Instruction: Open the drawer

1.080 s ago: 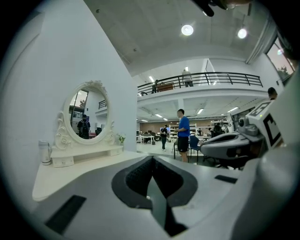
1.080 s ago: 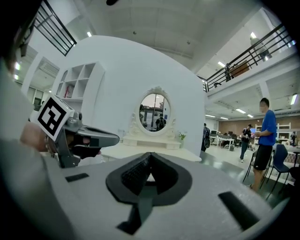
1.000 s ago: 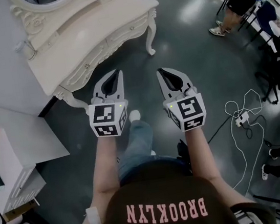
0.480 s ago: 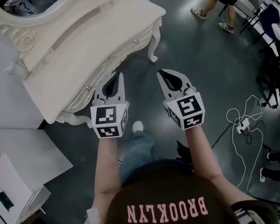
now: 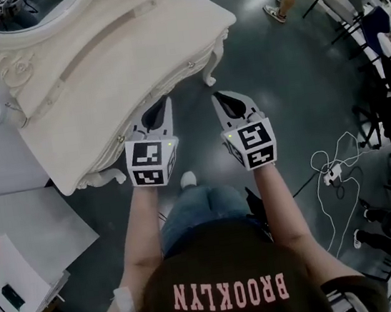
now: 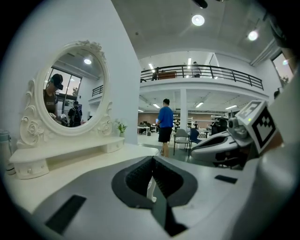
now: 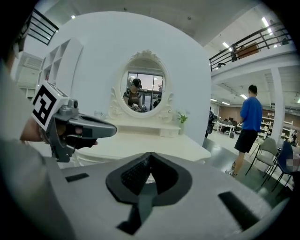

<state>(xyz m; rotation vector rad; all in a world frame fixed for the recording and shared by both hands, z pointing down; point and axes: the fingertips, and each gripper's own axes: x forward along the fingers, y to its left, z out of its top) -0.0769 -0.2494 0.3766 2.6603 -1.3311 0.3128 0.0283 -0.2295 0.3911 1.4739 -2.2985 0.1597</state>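
In the head view, you hold your left gripper [image 5: 165, 104] and right gripper [image 5: 218, 98] out side by side. Each has its jaws pressed together with nothing between them. Both point toward the front edge of the cream-white carved wooden dressing table [image 5: 117, 62], which fills the upper left. The left gripper's tip lies right at that front edge. The right gripper's tip is over the dark glossy floor [image 5: 263, 70], near the table's right front leg. The drawer [image 5: 182, 72], a cream front with a small knob, sits flush in the table's front edge toward its right front corner, just beyond the left gripper's tip. A white cable [image 5: 334, 168] lies looped on the floor, well off to your right.

In the left gripper view, your jaws meet at the tips and pinch nothing. The oval mirror in its carved white frame [image 6: 70, 96] stands along the table's back edge. The right gripper shows at the right, and a person in a blue shirt [image 6: 165, 123] stands well beyond the table.

In the right gripper view, your jaws are likewise closed and empty. The left gripper shows at the left above the tabletop, with the mirror straight ahead. Neither gripper view shows the drawer front clearly.
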